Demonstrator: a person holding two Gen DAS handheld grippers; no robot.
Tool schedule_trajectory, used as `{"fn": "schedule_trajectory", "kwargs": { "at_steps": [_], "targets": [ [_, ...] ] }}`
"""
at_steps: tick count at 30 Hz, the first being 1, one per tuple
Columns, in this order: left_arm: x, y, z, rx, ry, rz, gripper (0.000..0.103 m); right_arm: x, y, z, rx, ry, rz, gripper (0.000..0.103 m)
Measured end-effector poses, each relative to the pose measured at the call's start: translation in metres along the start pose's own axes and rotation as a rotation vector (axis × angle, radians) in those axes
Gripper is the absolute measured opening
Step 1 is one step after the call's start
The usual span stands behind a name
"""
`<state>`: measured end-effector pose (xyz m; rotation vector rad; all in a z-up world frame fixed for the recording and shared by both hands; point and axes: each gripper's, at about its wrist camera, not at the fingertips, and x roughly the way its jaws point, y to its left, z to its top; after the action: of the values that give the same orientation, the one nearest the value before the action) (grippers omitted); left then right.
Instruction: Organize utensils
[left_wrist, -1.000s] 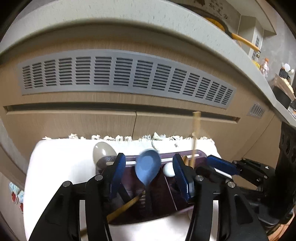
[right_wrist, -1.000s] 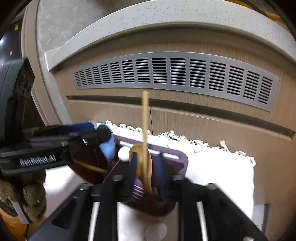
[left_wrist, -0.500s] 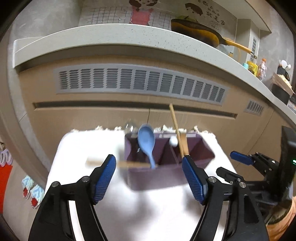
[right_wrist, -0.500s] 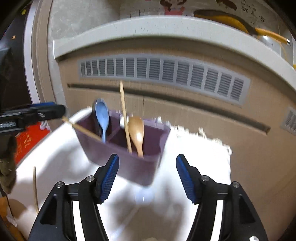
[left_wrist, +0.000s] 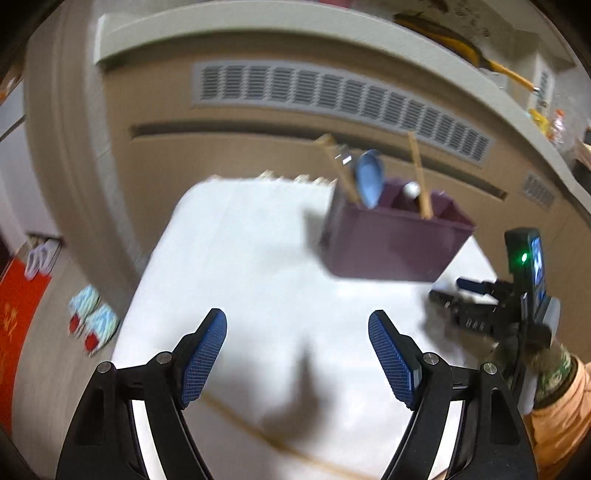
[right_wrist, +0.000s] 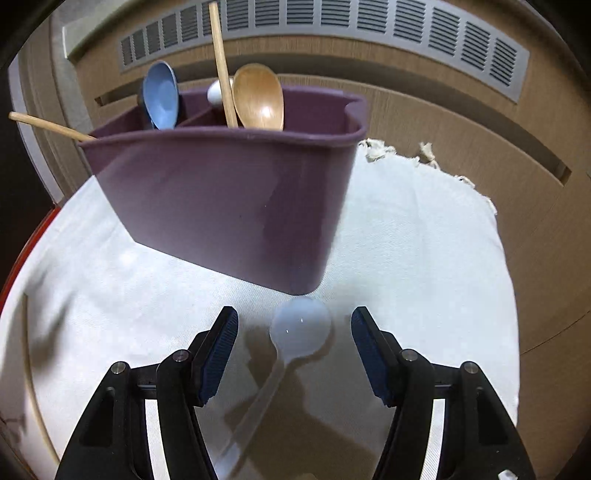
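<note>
A purple utensil caddy (right_wrist: 229, 199) stands on the white cloth (right_wrist: 424, 258). It holds a blue spoon (right_wrist: 160, 96), a wooden spoon (right_wrist: 260, 98), an upright chopstick (right_wrist: 221, 62) and a slanted one (right_wrist: 48, 127). My right gripper (right_wrist: 293, 350) is open just above the cloth. A white spoon (right_wrist: 301, 326) lies bowl-up between its fingers, untouched. The left gripper (left_wrist: 297, 354) hovers over bare cloth left of the caddy (left_wrist: 391, 240); its jaws are opening with nothing between them. A loose chopstick (left_wrist: 258, 432) lies under it. In the left wrist view the right gripper (left_wrist: 454, 295) sits beside the caddy.
Behind the cloth rises a wooden cabinet front with a grey vent grille (right_wrist: 369, 26). The cloth's fringed edge (right_wrist: 421, 157) is at the back right. Slippers (left_wrist: 92, 321) and a red mat (left_wrist: 14, 314) lie on the floor to the left. A person's sleeved hand (left_wrist: 546, 380) holds the right gripper.
Both grippers let go of utensils in the caddy, opened and pulled back. The left one swung left over bare cloth; the right one dropped down around the white spoon.
</note>
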<state>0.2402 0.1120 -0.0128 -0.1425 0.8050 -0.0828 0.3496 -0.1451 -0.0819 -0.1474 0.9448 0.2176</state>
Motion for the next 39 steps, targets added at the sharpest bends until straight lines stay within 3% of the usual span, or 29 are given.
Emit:
{"fn": "schedule_trajectory", "kwargs": {
  "at_steps": [4,8,16,23,24,27,29,32,34,39],
  "targets": [
    [0.001,0.021,-0.020,-0.055,0.066,0.035,0.079,0.009,0.001,0.001,0.010,0.032,-0.018,0.059],
    [0.005,0.038,-0.038,-0.133,0.139,0.037,0.079,0.005,0.003,-0.001,-0.009,0.043,0.006,0.033],
    [0.015,0.033,-0.054,-0.167,0.241,0.003,0.079,-0.029,0.013,-0.022,-0.049,0.015,0.058,0.033],
    [0.039,0.028,-0.046,-0.161,0.244,0.083,0.079,-0.073,0.013,-0.045,-0.063,-0.051,0.092,0.033],
    [0.043,0.027,-0.046,-0.150,0.238,0.119,0.076,-0.077,0.014,-0.049,-0.064,-0.056,0.090,0.033],
    [0.053,0.030,-0.048,-0.120,0.236,0.194,0.054,-0.085,0.013,-0.059,-0.061,-0.062,0.090,0.033],
    [0.052,0.029,-0.048,-0.106,0.215,0.215,0.048,-0.087,0.011,-0.066,-0.060,-0.063,0.090,0.033],
    [0.050,0.030,-0.049,-0.097,0.208,0.201,0.037,-0.088,0.013,-0.072,-0.058,-0.059,0.099,0.033],
    [0.047,0.027,-0.049,-0.084,0.204,0.177,0.022,-0.088,0.016,-0.075,-0.065,-0.063,0.098,0.033],
    [0.042,0.005,-0.048,-0.034,0.179,0.088,0.014,-0.092,0.027,-0.082,-0.096,-0.079,0.092,0.033]
  ]
}}
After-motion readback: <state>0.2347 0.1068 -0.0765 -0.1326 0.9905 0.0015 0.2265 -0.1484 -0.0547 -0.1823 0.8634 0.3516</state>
